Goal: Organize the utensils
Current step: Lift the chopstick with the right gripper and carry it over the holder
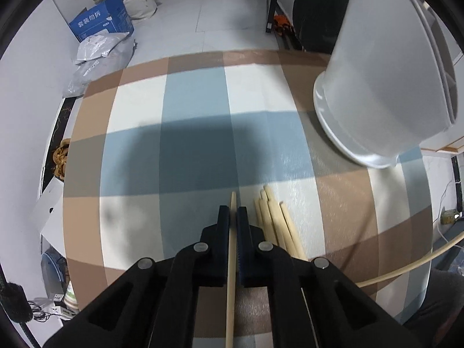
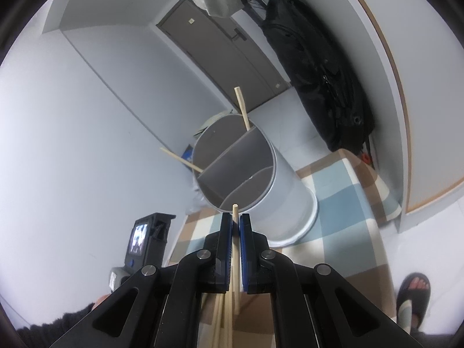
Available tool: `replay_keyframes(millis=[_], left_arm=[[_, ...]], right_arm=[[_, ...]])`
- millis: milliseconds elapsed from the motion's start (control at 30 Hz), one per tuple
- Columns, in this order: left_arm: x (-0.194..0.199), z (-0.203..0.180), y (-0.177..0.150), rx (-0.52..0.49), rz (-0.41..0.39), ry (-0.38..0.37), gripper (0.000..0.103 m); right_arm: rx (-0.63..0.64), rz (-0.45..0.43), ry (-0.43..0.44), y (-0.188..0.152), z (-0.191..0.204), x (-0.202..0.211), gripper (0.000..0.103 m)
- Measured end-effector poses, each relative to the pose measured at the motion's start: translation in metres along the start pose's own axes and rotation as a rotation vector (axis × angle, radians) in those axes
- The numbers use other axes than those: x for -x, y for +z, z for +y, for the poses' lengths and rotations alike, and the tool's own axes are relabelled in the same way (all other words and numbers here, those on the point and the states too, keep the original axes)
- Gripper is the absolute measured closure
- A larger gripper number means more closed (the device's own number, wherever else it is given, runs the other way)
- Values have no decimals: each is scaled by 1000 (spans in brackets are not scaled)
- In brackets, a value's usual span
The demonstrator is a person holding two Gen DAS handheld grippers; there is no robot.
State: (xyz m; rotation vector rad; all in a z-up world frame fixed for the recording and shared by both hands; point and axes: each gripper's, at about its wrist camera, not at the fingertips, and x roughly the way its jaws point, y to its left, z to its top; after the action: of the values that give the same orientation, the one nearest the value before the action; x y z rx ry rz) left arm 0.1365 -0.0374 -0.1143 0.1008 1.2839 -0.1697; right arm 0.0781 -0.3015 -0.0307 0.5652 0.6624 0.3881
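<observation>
Two chopsticks (image 2: 243, 107) in holder (image 2: 261, 179), right view only

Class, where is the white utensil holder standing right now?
In the right wrist view the white utensil holder stands upright on the checked tablecloth, just beyond the right tongs; two chopsticks lean inside.

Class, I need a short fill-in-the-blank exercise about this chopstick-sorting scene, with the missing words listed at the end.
1. The left hand-held gripper is shut on one pale wooden ____.
2. The white plastic utensil holder is split into ____ compartments.
3. ____ chopsticks already lean inside that holder.
4. The loose bundle of wooden chopsticks lies on a ____ tablecloth.

Missing words: chopstick; three; two; checked
</observation>
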Motion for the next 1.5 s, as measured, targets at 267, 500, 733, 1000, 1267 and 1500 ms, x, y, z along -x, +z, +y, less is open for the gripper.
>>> replay_keyframes(millis=[267,500,733,1000,1267,1500], left_arm=[[81,21,-21,76,-326,-111,102],[126,9,-41,55,-473,-140,102],[142,-1,-31,25,-504,-174,102],[176,-15,-30,-31,-556,-204,103],[205,-20,-9,-27,-598,-249,103],[226,-23,31,5,-631,-302,103]], right_arm=[[79,-1,-22,-5,15,4,99],[193,-8,-57,-10,48,10,99],[281,-26,-86,-11,72,17,99],[319,-49,-105,5,87,29,99],[374,-79,-128,49,98,41,99],[397,-99,-115,110,105,44,99]])
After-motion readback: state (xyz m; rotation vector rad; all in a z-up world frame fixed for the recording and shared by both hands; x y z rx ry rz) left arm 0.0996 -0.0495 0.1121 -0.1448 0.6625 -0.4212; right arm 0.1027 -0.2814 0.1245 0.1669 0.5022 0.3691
